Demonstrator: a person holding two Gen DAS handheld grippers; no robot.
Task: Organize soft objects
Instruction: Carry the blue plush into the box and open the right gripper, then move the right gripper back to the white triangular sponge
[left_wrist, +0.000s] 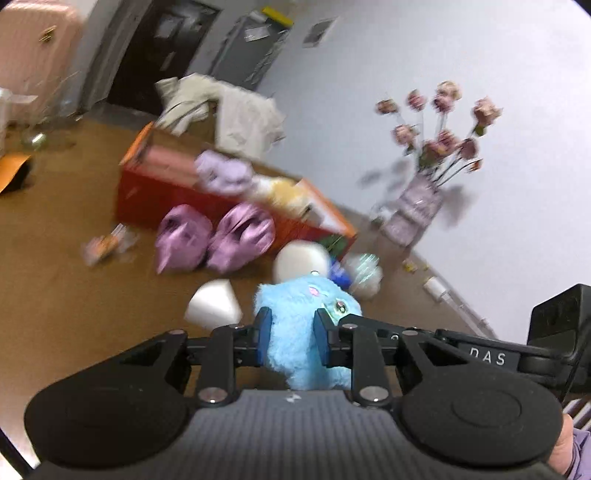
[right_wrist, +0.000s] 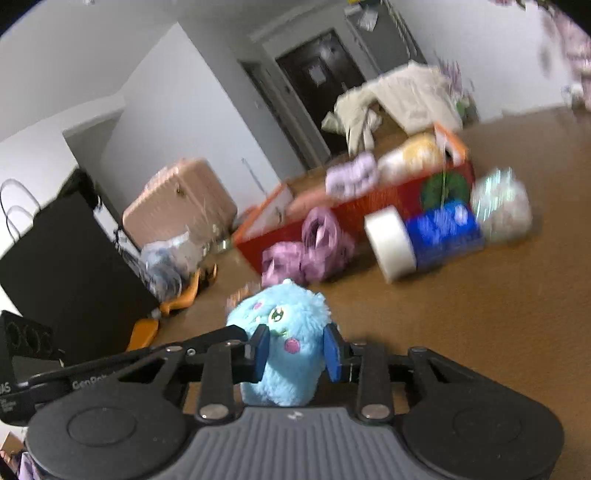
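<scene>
So we've got the fluffy light-blue plush monster (left_wrist: 306, 325) squeezed between both tools at once: left tool (left_wrist: 291, 338) and right tool (right_wrist: 295, 352) each clamped on its body, held above the brown wooden worktop (right_wrist: 480, 314). The red open-top cardboard box (left_wrist: 166, 195) sits ahead and to the left of the left tool, well apart, so that's probably where it's headed.
</scene>
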